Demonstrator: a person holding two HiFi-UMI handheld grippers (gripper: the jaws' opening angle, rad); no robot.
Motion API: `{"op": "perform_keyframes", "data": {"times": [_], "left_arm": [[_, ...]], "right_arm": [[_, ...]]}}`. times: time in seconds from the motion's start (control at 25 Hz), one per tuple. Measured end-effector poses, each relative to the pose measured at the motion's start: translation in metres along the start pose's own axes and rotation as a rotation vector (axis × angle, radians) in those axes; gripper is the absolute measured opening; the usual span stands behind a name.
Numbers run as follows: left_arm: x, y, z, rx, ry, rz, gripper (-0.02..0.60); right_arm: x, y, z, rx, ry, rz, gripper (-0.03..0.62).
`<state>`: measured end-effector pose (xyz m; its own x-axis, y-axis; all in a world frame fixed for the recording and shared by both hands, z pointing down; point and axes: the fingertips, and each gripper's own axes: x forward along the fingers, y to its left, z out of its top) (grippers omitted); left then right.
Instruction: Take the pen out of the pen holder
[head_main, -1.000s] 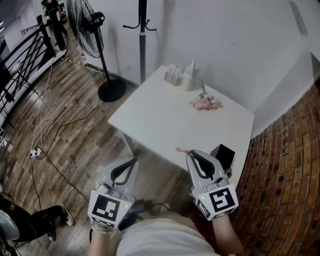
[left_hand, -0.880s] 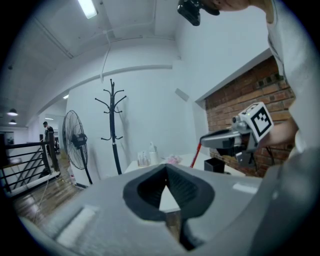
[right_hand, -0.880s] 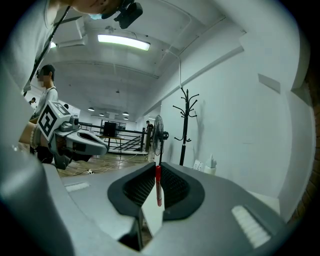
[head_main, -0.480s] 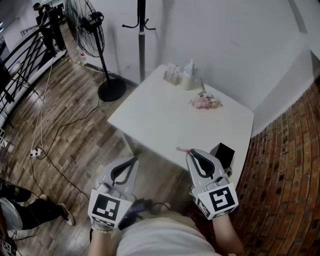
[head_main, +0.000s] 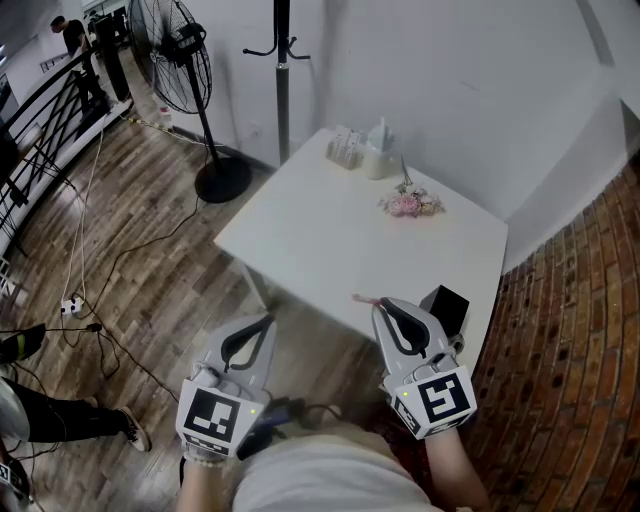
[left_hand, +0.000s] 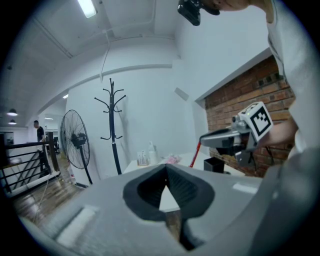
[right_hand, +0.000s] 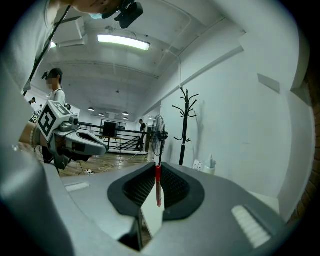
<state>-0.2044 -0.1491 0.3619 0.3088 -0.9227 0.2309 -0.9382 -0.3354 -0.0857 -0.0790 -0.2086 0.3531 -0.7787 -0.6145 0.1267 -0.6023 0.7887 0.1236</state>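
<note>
Bystander's leg (head_main: 55, 418) elsewhere; pen (right_hand: 158, 186) unmoved

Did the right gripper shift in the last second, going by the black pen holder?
No. The right gripper, shut on the red pen, keeps the same spot beside the pen holder at the table edge.

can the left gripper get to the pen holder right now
Probably not cleanly. The left gripper hangs over the floor beside the table, and the right gripper, shut on the pen, sits between it and the pen holder. It would have to go round.
</note>
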Motion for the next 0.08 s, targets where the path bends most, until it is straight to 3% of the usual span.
{"op": "perform_keyframes", "data": {"times": [0.08], "left_arm": [[0.0005,0.0006,-0.0004,-0.001,0.0,0.001,-0.003]], "right_arm": [[0.0007,-0.0002,-0.0003,-0.001,0.0,0.001,0.034]]}}
